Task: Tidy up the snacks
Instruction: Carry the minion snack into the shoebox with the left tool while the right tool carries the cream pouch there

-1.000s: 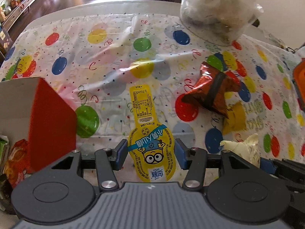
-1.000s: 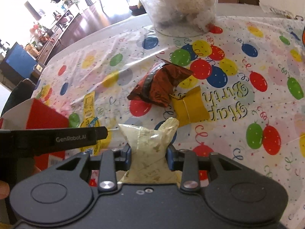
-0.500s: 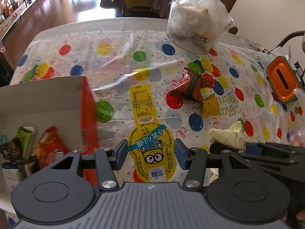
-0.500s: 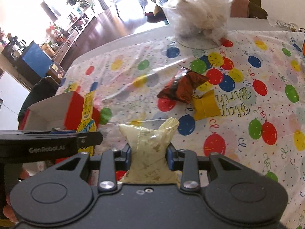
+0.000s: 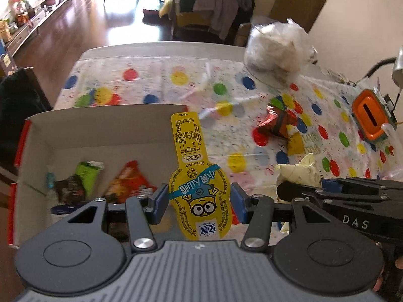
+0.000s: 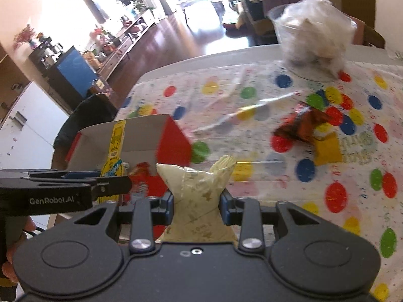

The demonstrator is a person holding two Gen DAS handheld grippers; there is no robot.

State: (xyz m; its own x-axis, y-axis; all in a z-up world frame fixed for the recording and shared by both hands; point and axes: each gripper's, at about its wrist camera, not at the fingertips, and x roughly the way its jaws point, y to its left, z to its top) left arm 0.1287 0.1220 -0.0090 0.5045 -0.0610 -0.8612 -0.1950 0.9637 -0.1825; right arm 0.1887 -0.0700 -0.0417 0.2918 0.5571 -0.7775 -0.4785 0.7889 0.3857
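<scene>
Left claw (image 5: 199,202) grips yellow pouch (image 5: 197,188); right claw (image 6: 197,206) grips cream packet (image 6: 199,196).

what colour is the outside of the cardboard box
Red outside, plain pale cardboard inside; the right wrist view shows it best.

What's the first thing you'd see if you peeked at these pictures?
A bright yellow cartoon snack packet stands clamped in the left gripper, above the open cardboard box. Beside it, the right gripper squeezes a pale snack pouch. Behind both spreads a balloon-print tablecloth.
</scene>
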